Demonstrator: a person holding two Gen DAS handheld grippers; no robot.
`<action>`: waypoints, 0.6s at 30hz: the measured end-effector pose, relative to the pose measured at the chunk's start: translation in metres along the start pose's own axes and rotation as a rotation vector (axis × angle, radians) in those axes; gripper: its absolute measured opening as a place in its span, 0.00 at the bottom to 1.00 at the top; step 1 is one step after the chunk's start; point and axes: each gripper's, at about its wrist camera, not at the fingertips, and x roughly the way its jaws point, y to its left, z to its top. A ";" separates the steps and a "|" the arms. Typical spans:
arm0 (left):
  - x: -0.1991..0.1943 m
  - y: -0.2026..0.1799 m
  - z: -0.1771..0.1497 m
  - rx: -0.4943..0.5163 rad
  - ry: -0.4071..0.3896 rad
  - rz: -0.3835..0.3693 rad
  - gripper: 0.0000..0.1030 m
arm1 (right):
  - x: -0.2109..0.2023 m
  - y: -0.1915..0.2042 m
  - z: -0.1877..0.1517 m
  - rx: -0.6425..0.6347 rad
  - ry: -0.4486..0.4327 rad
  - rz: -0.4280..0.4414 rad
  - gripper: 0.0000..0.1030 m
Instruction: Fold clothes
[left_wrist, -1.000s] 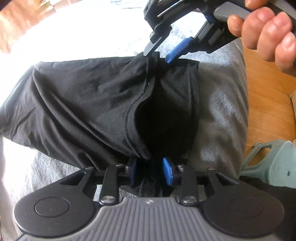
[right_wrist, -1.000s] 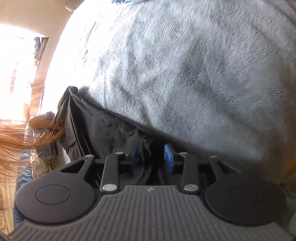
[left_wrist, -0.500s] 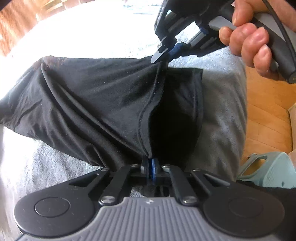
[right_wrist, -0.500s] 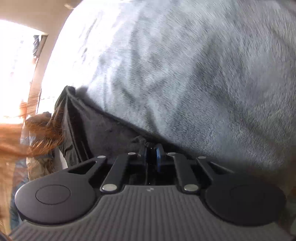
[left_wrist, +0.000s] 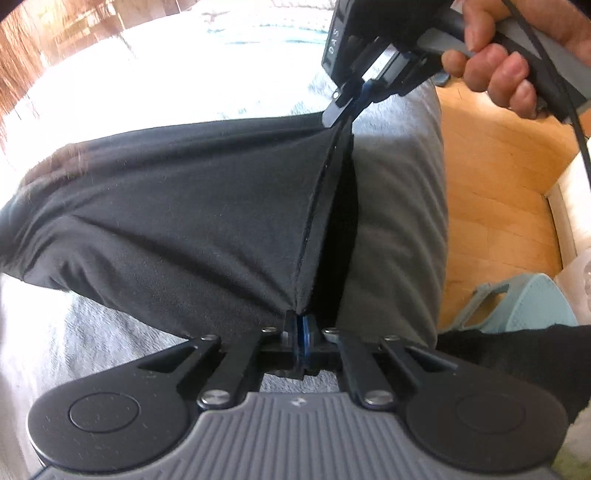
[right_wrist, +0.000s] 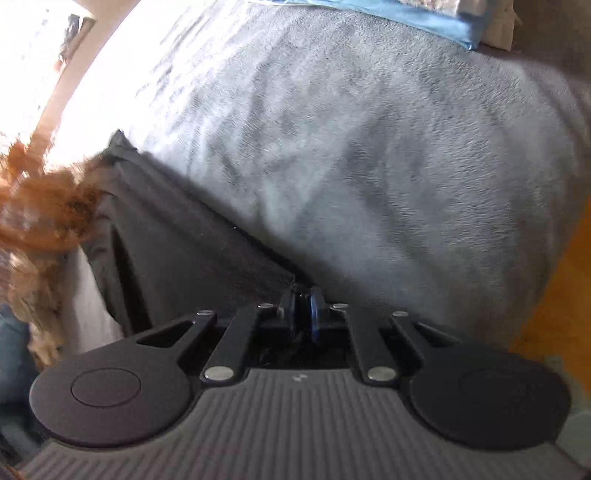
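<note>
The black garment (left_wrist: 184, 214) lies across a grey fleece blanket (left_wrist: 399, 221), its bulk spread to the left in the left wrist view while one edge is drawn up into a taut ridge running from the bottom of the frame to the top. At the near end of that ridge, the left gripper (left_wrist: 300, 328) is clenched on the cloth, blue pads pressed together with the dark fabric pinched between them. At the far end, the right gripper (left_wrist: 347, 103) is clamped on the same edge, its tips biting the fabric where the ridge peaks, and the person's right hand (left_wrist: 495, 77) wraps the grey handle with a black cable trailing off it. The stretch of cloth between the two grips hangs lifted off the blanket, a dark fold dropping away to the right of the seam. From the right wrist view, the right gripper (right_wrist: 303, 306) is closed tight on a corner of the black garment (right_wrist: 177, 266), the rest of it sloping away to the left over the grey fleece blanket (right_wrist: 369, 166). Reddish-brown fur (right_wrist: 40, 225), blurred, sits at the left edge, touching the garment's far end. Beyond the blanket's right side lies a wooden floor (left_wrist: 495, 184), and a pale blue-green plastic object (left_wrist: 532, 302) stands low at the right.
</note>
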 end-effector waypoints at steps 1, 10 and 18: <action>0.000 -0.002 0.000 0.010 -0.002 -0.001 0.03 | 0.006 0.001 0.000 -0.010 0.002 -0.007 0.06; 0.005 -0.012 -0.001 0.045 0.006 -0.024 0.03 | 0.011 0.010 -0.005 -0.260 -0.017 -0.115 0.05; 0.013 -0.013 -0.008 0.026 0.053 -0.031 0.05 | 0.033 0.006 -0.011 -0.293 0.003 -0.136 0.06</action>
